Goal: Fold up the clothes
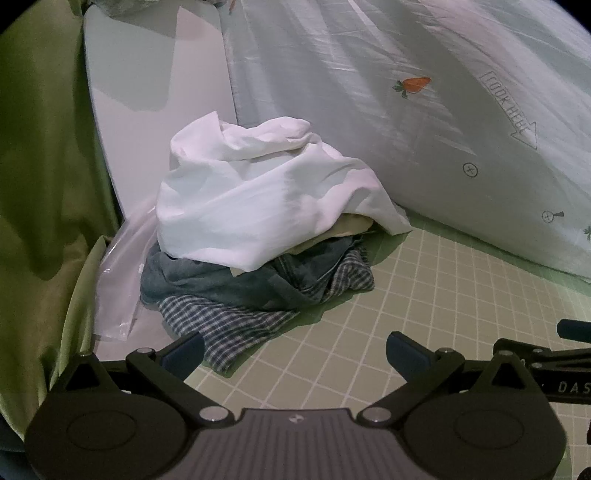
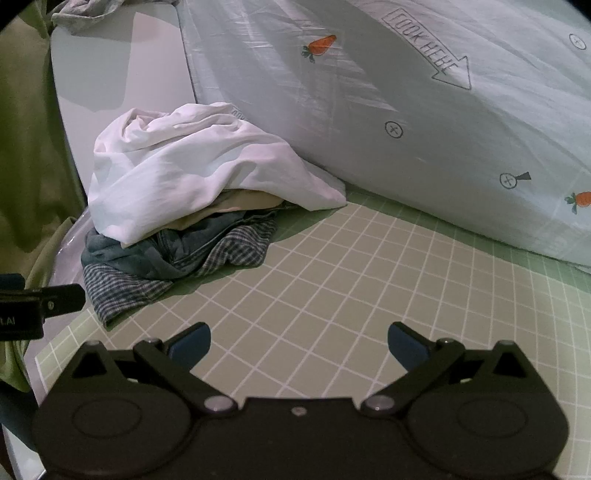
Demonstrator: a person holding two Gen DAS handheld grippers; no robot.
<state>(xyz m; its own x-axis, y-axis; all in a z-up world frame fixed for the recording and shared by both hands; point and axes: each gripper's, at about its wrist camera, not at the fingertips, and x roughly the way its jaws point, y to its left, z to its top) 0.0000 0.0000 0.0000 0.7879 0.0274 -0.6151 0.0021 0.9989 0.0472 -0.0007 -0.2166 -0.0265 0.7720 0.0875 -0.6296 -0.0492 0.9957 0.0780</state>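
A pile of clothes lies on the green grid mat. A crumpled white garment is on top, over a beige piece, a blue denim piece and a blue checked shirt at the bottom. My left gripper is open and empty, just in front of the checked shirt. In the right wrist view the same pile sits at the left, with the white garment above the checked shirt. My right gripper is open and empty over the bare mat, to the right of the pile.
A big pale quilt with carrot prints rises behind the mat. A clear plastic bag lies left of the pile. Green fabric hangs at the far left. A grey garment lies at the top left.
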